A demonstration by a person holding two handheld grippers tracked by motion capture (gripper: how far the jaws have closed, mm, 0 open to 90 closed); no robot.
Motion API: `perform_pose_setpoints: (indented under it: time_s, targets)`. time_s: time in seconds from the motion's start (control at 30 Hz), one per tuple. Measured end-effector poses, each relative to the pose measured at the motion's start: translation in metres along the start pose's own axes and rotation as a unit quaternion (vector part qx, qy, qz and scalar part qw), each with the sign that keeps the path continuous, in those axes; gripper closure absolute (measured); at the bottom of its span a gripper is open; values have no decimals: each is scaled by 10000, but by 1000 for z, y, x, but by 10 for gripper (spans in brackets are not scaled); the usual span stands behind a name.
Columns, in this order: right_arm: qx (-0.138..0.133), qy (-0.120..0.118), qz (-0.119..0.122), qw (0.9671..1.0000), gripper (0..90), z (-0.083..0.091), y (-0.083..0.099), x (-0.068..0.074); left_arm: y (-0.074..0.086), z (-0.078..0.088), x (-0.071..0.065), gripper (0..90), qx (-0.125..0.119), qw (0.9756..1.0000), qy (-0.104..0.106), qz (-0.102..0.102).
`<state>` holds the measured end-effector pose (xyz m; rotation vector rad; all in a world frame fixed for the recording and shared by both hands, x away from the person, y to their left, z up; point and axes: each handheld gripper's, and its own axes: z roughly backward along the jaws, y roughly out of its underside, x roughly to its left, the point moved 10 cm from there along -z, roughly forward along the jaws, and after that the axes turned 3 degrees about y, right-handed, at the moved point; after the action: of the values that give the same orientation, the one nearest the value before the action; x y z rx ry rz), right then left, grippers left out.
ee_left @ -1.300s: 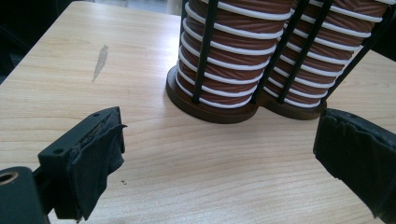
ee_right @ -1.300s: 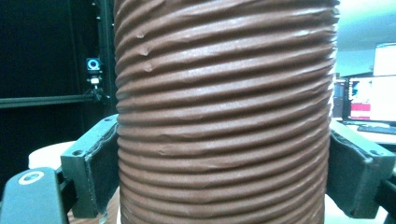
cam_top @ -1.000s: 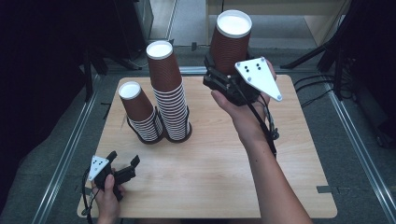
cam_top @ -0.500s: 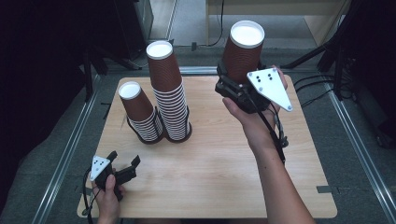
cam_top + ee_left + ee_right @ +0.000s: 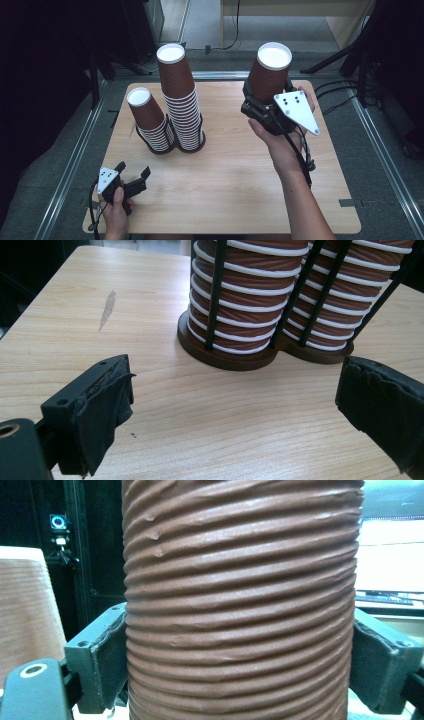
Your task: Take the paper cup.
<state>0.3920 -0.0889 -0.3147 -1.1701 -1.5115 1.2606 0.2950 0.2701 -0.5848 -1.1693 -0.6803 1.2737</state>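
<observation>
An upside-down brown ribbed paper cup (image 5: pixel 269 72) with a white base is held above the table's right half; my right gripper (image 5: pixel 260 109) is shut on it. Up close, the cup (image 5: pixel 242 600) sits squeezed between both black jaws. Two stacks of the same cups stand in a dark wire holder: a tall stack (image 5: pixel 181 100) and a shorter one (image 5: pixel 151 121) to its left. My left gripper (image 5: pixel 134 181) rests open near the front left corner, nothing between its jaws. The holder's base (image 5: pixel 260 352) and both stacks lie ahead of the left gripper (image 5: pixel 235 410).
The wooden table (image 5: pixel 225 170) has bare room in its middle and front. Metal rails (image 5: pixel 75 160) run along both sides, with dark floor and cables (image 5: pixel 345 100) beyond. A pale smear (image 5: pixel 107 307) marks the wood left of the holder.
My right gripper has carried the cup rightward and slightly nearer, away from the stacks. The left gripper has stayed put.
</observation>
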Motion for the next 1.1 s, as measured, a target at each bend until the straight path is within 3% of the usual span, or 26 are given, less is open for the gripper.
perform_pose_setpoints:
  time_s: [0.23,0.37,0.67,0.9,1.1]
  targets:
    - [99,87,38,9999,116,7,18,-10,0,0,0,20,20,10000,-29,-56]
    - [172,126,183,9996,116,13,33,-13,1,0,-1,20,35,9999,-45,-91]
    - [419,110,333,9985,116,31,75,-17,1,-1,-2,20,63,9997,-85,-197]
    - [608,38,509,9968,117,48,105,-21,2,-2,-8,20,199,9985,-90,-503]
    - [713,48,422,9966,117,59,124,-27,0,-2,-12,20,231,9975,-91,-659]
